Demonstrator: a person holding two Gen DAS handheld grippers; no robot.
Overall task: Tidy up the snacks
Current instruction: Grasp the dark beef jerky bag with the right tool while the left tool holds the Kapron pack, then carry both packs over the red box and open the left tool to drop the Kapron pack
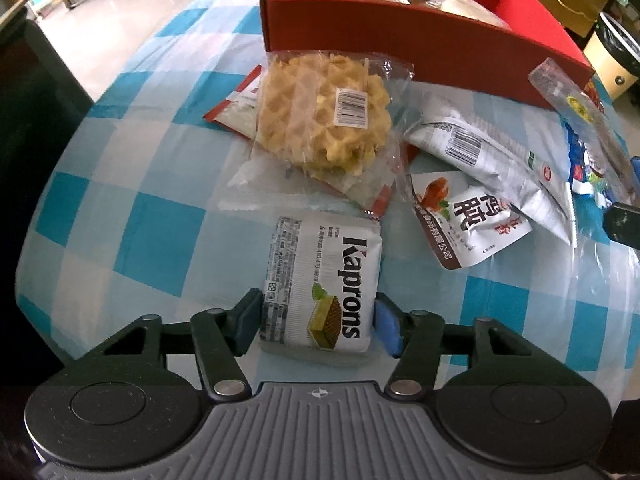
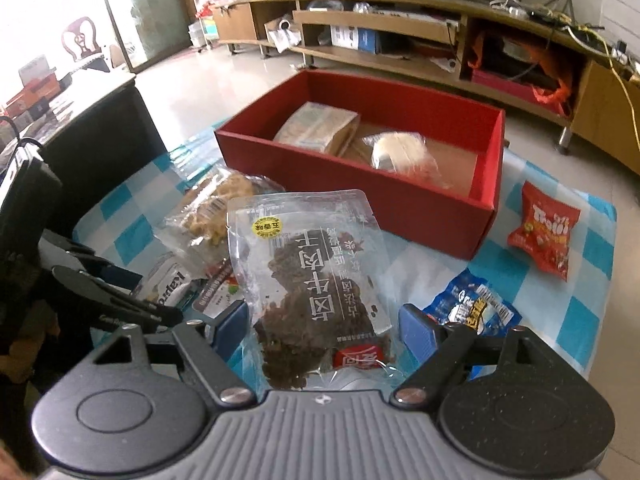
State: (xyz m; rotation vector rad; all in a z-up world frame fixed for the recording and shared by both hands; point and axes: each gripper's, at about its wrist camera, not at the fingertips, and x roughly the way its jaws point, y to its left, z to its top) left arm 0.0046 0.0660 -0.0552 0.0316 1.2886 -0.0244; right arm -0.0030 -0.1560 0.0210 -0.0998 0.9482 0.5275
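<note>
My left gripper (image 1: 318, 322) is shut on a white Kaprons wafer pack (image 1: 320, 280), fingers pressed to both its sides, low over the checked cloth. My right gripper (image 2: 322, 328) holds a clear beef jerky pouch (image 2: 308, 276) between its jaws, lifted above the table; it also shows in the left wrist view (image 1: 576, 108). The red box (image 2: 400, 204) lies ahead with a wrapped cracker pack (image 2: 320, 126) and a pale bun (image 2: 400, 152) inside. A bagged waffle (image 1: 320, 116) lies in front of the box (image 1: 400, 40).
Loose snacks on the blue-white checked cloth (image 1: 120, 208): a white duck snack pouch (image 1: 468, 220), a silver pouch (image 1: 492, 156), a red Trolli bag (image 2: 546, 228), a blue packet (image 2: 472, 304). A dark cabinet stands at the left, a TV bench (image 2: 400, 28) beyond.
</note>
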